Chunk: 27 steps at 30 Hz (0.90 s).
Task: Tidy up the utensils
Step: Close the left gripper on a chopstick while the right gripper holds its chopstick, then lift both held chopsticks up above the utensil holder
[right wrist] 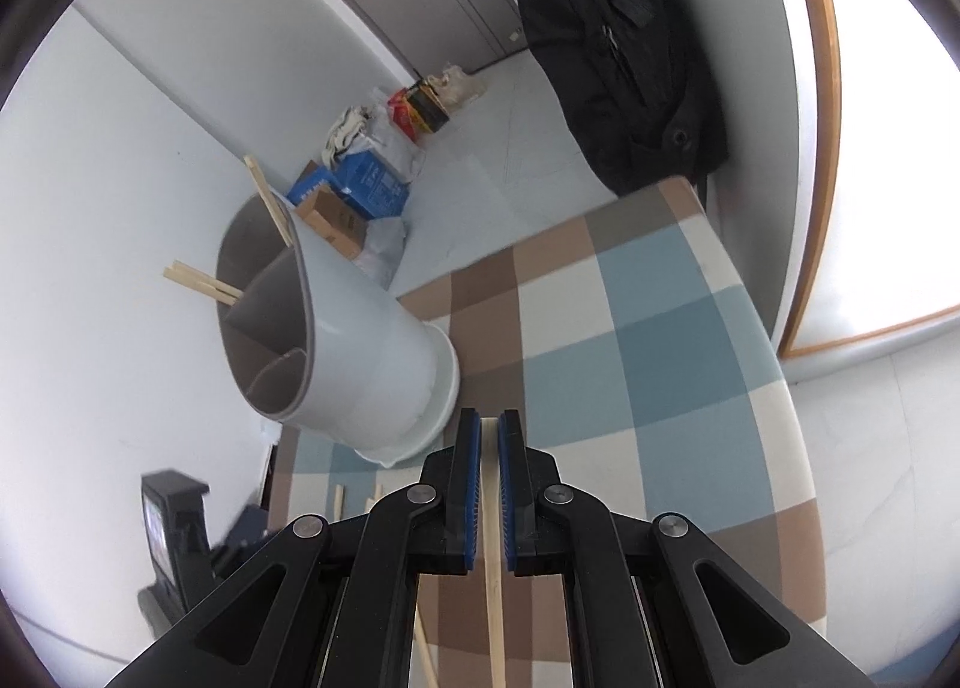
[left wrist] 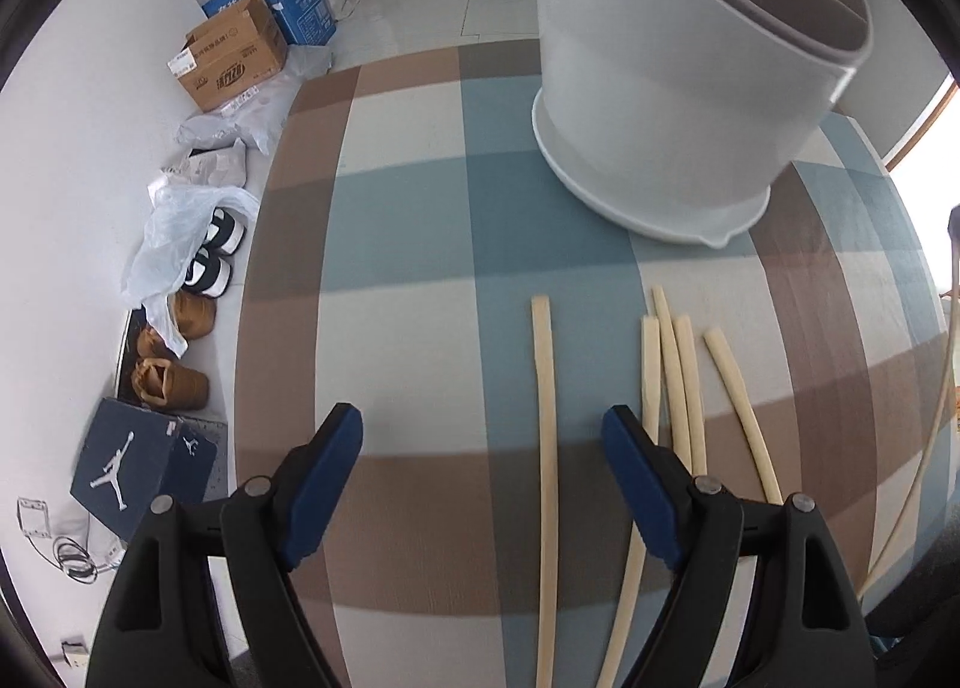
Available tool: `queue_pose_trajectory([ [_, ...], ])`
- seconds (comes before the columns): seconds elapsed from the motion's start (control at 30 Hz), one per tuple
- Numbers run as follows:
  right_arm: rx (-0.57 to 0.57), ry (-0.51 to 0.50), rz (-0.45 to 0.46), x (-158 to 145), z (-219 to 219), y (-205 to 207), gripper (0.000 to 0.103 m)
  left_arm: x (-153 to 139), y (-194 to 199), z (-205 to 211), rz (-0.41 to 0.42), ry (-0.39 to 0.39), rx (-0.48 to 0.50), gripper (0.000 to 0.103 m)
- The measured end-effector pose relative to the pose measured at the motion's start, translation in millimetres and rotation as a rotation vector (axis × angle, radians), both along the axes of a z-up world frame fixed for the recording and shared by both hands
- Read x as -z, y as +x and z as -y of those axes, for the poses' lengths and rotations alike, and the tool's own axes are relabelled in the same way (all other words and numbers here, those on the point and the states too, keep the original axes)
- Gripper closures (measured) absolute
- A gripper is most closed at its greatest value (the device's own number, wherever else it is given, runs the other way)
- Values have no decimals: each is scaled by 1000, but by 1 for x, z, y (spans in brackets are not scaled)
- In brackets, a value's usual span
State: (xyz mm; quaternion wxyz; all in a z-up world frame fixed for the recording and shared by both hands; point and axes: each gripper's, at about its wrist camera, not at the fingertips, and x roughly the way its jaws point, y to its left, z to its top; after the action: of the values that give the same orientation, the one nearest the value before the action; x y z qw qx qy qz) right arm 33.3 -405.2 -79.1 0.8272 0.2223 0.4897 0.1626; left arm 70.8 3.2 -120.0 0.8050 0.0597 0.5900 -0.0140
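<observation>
Several pale wooden chopsticks lie side by side on the checked tablecloth, and a single chopstick lies a little to their left. My left gripper hovers over the cloth, open, with that single chopstick running between its blue pads but untouched. A white utensil holder with a grey inner lining stands beyond them. My right gripper is shut on one chopstick, just right of the utensil holder. A few chopsticks stick out of the holder's top.
The table's left edge drops to a floor with cardboard boxes, shoes and a blue shoe box. A black jacket hangs past the table's far end. A thin pale stick curves along the right edge of the left wrist view.
</observation>
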Motion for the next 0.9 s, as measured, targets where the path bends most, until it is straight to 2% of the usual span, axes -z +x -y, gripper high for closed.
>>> queue_pose_trajectory([
  [0.2, 10, 20, -230, 56, 1, 5, 98, -1, 4, 11, 19, 14, 51, 29],
  [0.3, 38, 71, -307, 72, 8, 5, 98, -3, 4, 12, 13, -10, 73, 46],
  [0.33, 44, 87, -320, 74, 10, 6, 98, -3, 2, 11, 8, -39, 73, 55],
  [0.37, 47, 93, -325, 75, 11, 7, 98, -5, 2, 11, 5, -61, 76, 64],
  [0.43, 53, 105, -335, 76, 12, 8, 97, -5, -1, 12, 4, -90, 83, 73],
  [0.5, 46, 96, -337, 74, 11, 9, 97, -7, -4, 16, 19, -92, 93, 88],
  [0.53, 44, 88, -339, 73, 10, 9, 97, -9, -5, 17, 20, -98, 96, 99],
  [0.73, 43, 62, -336, 69, 10, 8, 97, -10, 1, 6, 21, -166, 57, 101],
  [0.9, 54, 55, -304, 65, 8, 8, 98, -24, 1, -11, 78, -230, -5, 101],
])
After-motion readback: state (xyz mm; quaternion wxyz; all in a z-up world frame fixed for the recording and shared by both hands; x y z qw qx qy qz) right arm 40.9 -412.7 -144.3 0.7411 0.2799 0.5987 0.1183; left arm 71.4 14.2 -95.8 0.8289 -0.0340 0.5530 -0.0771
